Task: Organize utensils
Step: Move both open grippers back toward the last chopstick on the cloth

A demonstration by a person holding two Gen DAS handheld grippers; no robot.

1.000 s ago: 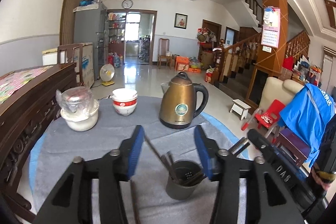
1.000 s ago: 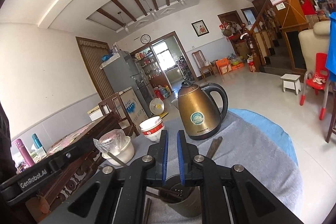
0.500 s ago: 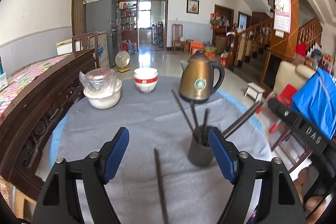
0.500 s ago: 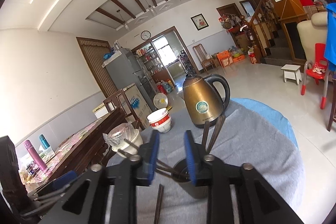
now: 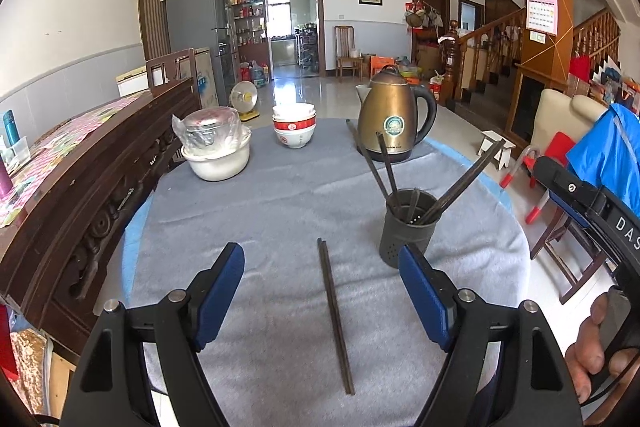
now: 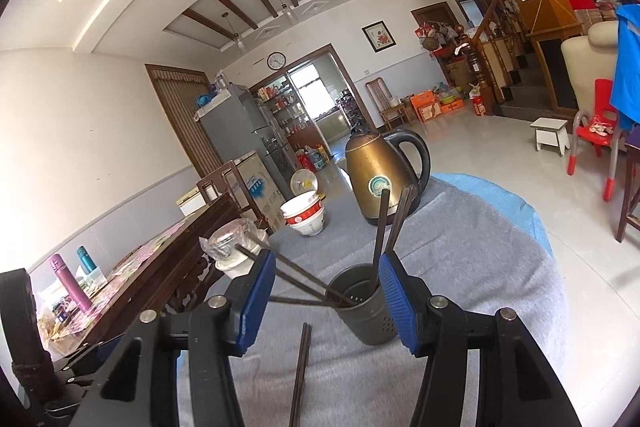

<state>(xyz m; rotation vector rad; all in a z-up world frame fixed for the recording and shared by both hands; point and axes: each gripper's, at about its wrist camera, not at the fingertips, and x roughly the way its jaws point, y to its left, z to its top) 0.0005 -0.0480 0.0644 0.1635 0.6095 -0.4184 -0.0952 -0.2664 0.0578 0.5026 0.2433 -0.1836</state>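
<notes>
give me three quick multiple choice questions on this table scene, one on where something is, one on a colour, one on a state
1. Where do the loose chopsticks lie?
A. on the grey cloth
B. inside the bowls
C. on the floor

2. What colour is the kettle?
A. white
B. bronze-gold
C. green

3. How do the chopsticks in the holder stand?
A. all upright
B. leaning outward
C. flat across its rim

Answers: 1 A, they rest on the cloth before the holder. 2 B, a bronze-gold body with a black handle. 3 B, they splay to different sides.
</notes>
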